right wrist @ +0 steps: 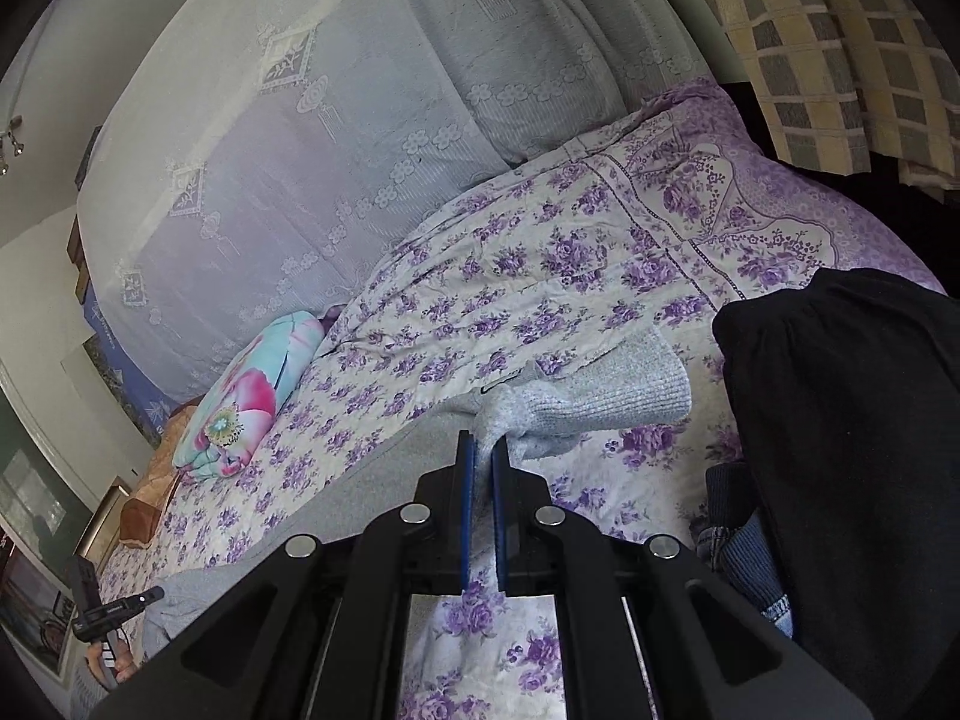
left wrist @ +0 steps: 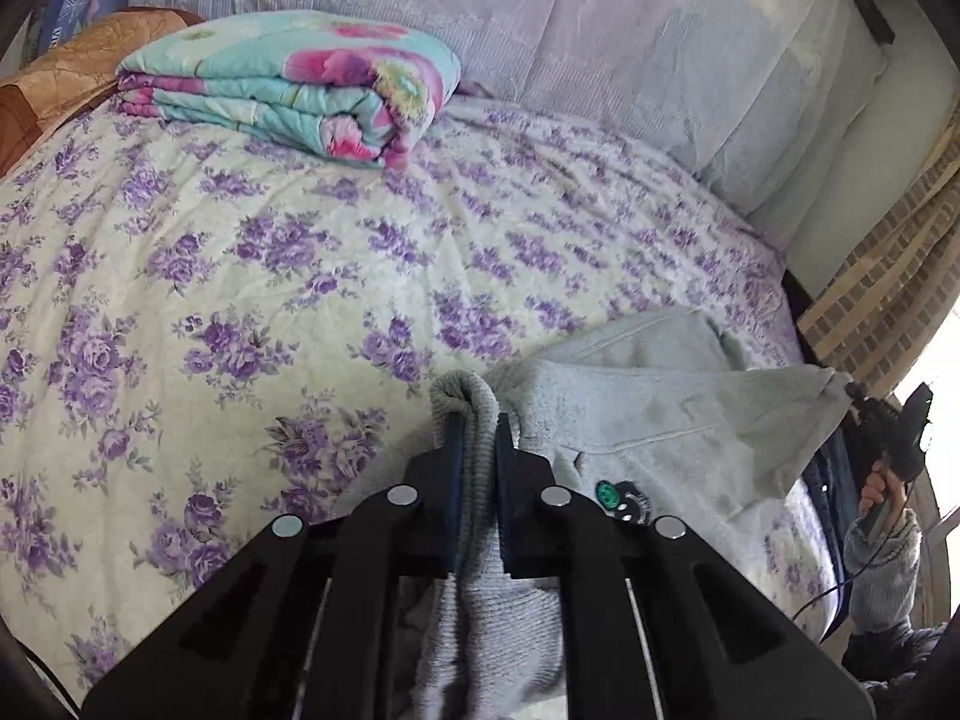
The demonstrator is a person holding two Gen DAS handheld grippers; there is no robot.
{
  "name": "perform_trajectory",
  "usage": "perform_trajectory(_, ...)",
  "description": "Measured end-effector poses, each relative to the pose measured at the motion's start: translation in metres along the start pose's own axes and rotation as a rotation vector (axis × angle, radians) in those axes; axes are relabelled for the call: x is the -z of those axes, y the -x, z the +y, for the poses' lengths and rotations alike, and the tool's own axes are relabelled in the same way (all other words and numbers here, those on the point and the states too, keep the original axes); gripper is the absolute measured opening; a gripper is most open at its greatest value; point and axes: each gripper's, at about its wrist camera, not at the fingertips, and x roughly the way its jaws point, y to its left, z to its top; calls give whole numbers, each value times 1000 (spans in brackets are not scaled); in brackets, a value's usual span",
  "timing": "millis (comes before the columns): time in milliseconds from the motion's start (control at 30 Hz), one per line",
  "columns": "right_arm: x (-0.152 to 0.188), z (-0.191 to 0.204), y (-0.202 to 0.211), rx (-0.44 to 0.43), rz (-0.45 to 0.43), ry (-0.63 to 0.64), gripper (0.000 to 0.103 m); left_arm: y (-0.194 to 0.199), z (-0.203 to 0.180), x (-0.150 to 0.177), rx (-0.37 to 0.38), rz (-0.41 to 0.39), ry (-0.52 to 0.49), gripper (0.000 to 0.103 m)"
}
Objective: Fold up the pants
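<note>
You've got a bed under a purple-flowered bedspread (left wrist: pixel 252 276) filling the near ground. At its far side there's a pale lace-covered headboard (left wrist: pixel 540 42), with a folded turquoise-and-pink quilt (left wrist: pixel 288 84) on the far left. Checked curtains (right wrist: pixel 840 54) hang far right, and bright daylight's coming in at the right edge.

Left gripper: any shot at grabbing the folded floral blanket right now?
Probably not: the left gripper is shut on the grey pants, and the blanket lies across the bed. The path looks unobstructed.

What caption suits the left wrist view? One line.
Left gripper clamps grey pants over the floral bedspread.
</note>
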Motion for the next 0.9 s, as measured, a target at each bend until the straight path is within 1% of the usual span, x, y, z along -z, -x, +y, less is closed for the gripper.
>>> perform_trajectory(100,-6,3,1,0,-12,14,5,24,-13,-10,37,-78,-3,8)
perform_trajectory(167,-17,10,-9,-6,-6,35,5,31,-20,-22,44,-117,-17,8)
perform_trajectory(233,-35,25,-28,-13,6,78,5,29,-24,-42,42,-144,-25,8)
perform_trajectory(300,-60,47,-54,-25,11,142,5,23,-20,-65,33,-171,-10,8)
perform_trajectory(367,-91,74,-81,-52,-9,184,5,16,-12,-88,14,-202,18,7)
perform_trajectory(433,-121,103,-105,-68,-48,220,5,11,1,-112,-33,-252,57,7)
perform_trajectory(500,-140,129,-131,-48,-91,273,5,5,22,-133,-81,-300,127,8)
perform_trajectory(533,-144,137,-148,-37,-91,292,7,-2,35,-142,-100,-301,161,8)
perform_trajectory(567,-144,144,-170,-4,-54,320,25,-12,49,-149,-138,-283,193,8)
perform_trajectory(600,-139,149,-196,37,23,351,47,-23,62,-153,-192,-263,231,9)
perform_trajectory(633,-129,147,-222,86,112,370,79,-37,77,-153,-241,-225,270,11)
perform_trajectory(667,-116,142,-238,124,156,375,77,-52,91,-150,-269,-169,296,11)
perform_trajectory(700,-102,134,-246,138,181,375,77,-61,103,-143,-277,-122,315,11)
perform_trajectory(733,-87,126,-247,132,203,367,76,-66,113,-133,-261,-89,332,10)
perform_trajectory(800,-64,103,-234,107,226,319,74,-60,123,-112,-201,-69,349,11)
perform_trajectory(867,-47,80,-210,90,230,257,68,-42,127,-89,-168,-73,351,11)
perform_trajectory(900,-39,69,-196,86,229,224,68,-33,127,-78,-148,-72,352,11)
